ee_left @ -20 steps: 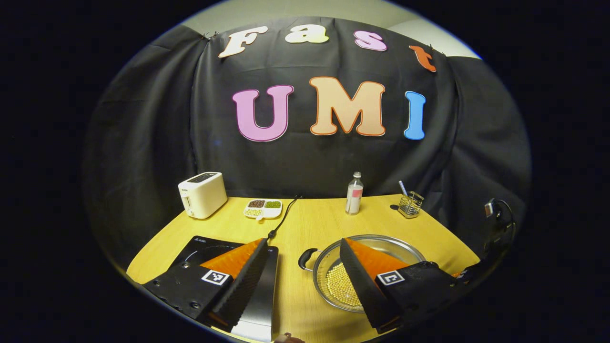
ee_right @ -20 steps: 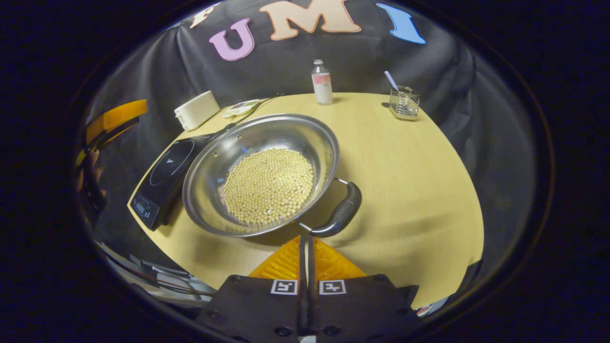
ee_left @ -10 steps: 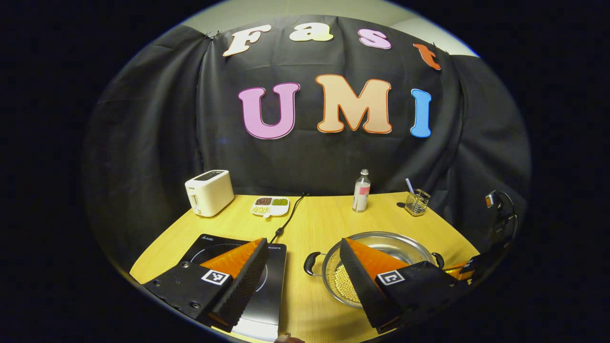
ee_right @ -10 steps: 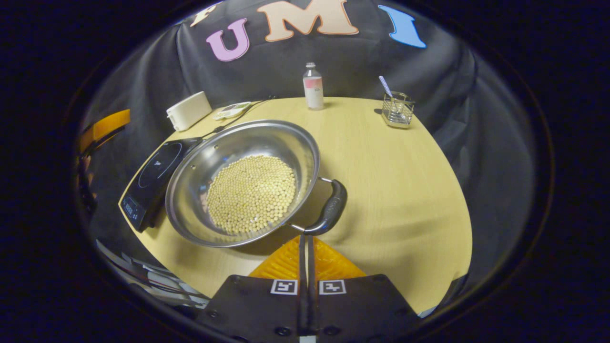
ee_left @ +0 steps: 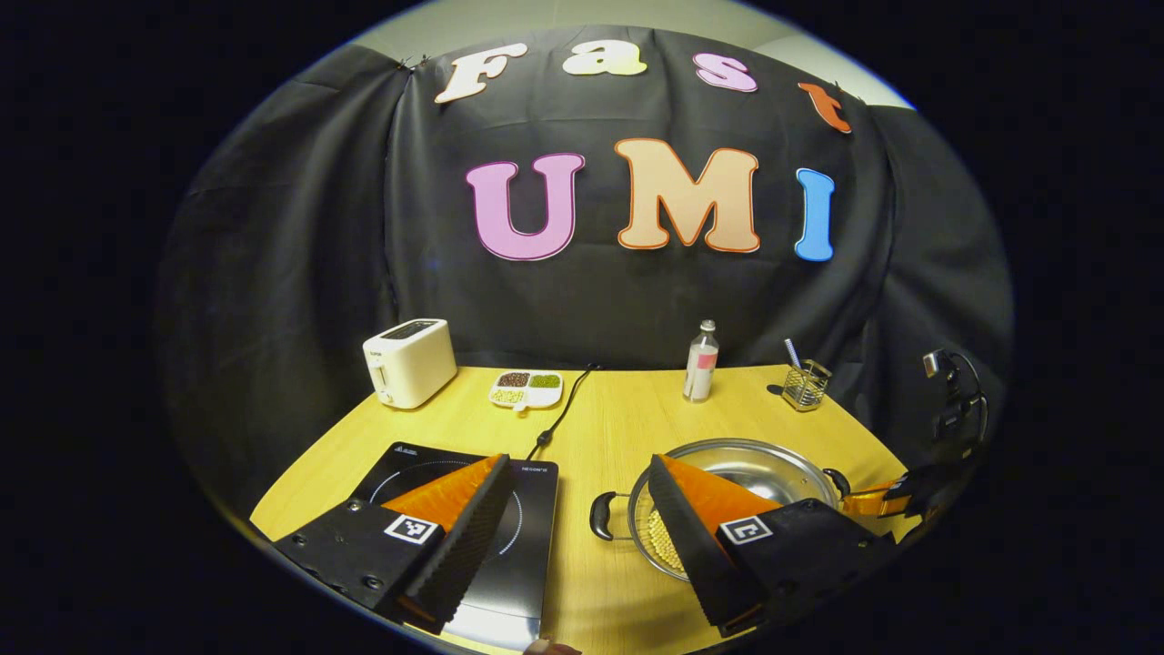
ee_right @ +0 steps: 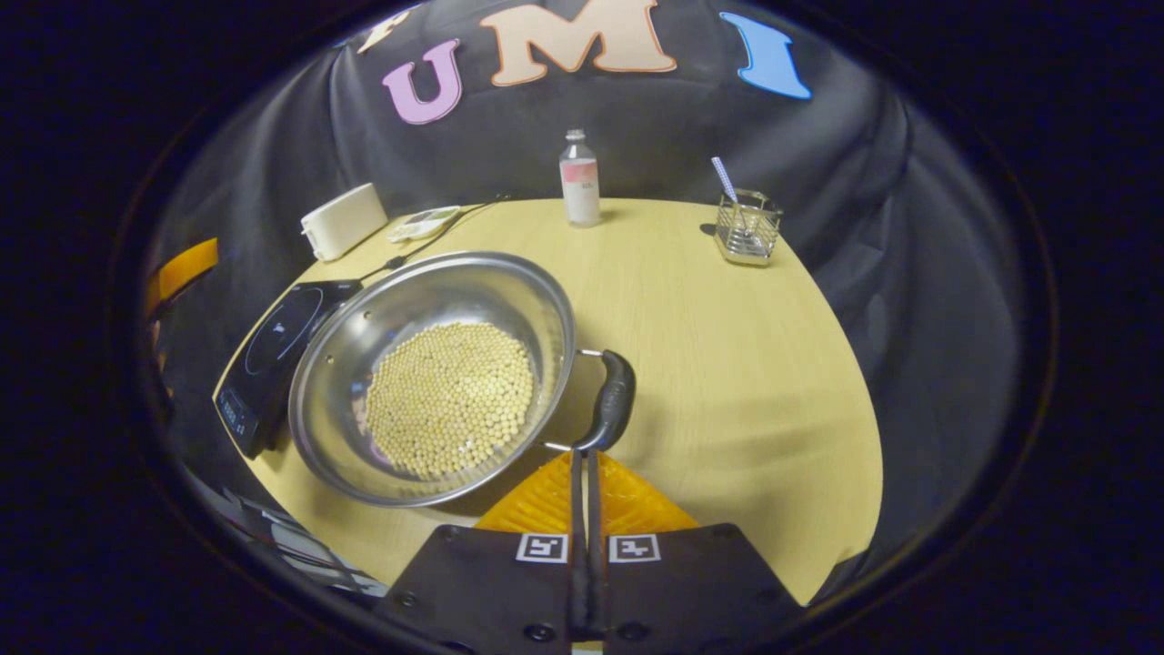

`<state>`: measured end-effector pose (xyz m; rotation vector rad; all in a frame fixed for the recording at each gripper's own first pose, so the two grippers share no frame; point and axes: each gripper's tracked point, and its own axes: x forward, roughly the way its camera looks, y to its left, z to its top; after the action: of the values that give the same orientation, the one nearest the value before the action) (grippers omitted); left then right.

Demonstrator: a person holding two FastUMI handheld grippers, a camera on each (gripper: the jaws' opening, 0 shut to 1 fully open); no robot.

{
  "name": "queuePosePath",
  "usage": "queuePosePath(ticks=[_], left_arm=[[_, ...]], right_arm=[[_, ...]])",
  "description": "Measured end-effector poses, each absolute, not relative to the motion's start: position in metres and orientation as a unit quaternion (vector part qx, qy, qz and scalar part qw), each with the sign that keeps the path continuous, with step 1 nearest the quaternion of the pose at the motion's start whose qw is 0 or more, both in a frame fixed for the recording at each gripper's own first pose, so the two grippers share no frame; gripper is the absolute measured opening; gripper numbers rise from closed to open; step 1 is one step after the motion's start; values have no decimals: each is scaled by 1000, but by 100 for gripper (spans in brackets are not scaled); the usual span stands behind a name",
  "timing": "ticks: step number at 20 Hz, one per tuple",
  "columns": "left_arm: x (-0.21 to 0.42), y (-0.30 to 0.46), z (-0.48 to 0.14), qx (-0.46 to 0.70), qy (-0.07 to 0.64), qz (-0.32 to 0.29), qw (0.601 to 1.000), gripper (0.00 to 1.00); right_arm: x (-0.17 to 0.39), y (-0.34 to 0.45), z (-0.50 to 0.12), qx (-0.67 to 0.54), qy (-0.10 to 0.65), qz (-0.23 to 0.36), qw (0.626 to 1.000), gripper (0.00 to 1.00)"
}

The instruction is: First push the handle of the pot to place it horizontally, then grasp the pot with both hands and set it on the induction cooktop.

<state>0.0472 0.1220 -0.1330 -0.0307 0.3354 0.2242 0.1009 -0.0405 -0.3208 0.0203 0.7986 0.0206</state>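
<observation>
Left gripper view, left to right from the round steel pot (ee_left: pixel 741 464): white toaster (ee_left: pixel 409 362) far left at the back of the yellow wooden table (ee_left: pixel 618 428); white divided dish of beans (ee_left: pixel 526 389); flat black induction cooktop (ee_left: pixel 536 514) just left of the pot; pot's left handle (ee_left: pixel 602 516) nearest the cooktop; clear plastic bottle (ee_left: pixel 700 361) behind; wire holder (ee_left: pixel 806 385) behind right; right gripper (ee_left: pixel 887 498) at the pot's right handle. Left gripper (ee_left: pixel 573 532) spread wide, holding nothing, hovering between cooktop and pot.

Right gripper view: pot (ee_right: pixel 436 364) filled with pale yellow beans (ee_right: pixel 450 398), cooktop (ee_right: pixel 273 350) touching or just beside its left rim; right gripper (ee_right: pixel 583 455) fully closed on nothing, tips against the near end of the curved black handle (ee_right: pixel 609 400).

Compared with a second earlier: handle swung from lower right round to the right side, pot turned, now closer to the cooktop. Push apparently near done; two-handed grasp not yet begun.

Beans and tip contact clearer from the right gripper view; both handles from the left.
</observation>
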Motion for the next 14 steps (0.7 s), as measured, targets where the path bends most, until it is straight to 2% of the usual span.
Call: queuePosePath(ticks=[2, 3, 10, 14], left_arm=[[47, 123, -135, -19, 169, 114, 979, 97], [46, 123, -135, -20, 171, 114, 978, 97], [46, 126, -141, -25, 176, 114, 978, 97], [51, 112, -161, -61, 198, 92, 974, 97]], right_arm=[[107, -42, -321, -2, 386, 11, 922, 0], [109, -44, -321, -5, 387, 10, 922, 3], [110, -46, -323, -7, 389, 6, 921, 2], [112, -60, -313, -11, 382, -15, 924, 2]])
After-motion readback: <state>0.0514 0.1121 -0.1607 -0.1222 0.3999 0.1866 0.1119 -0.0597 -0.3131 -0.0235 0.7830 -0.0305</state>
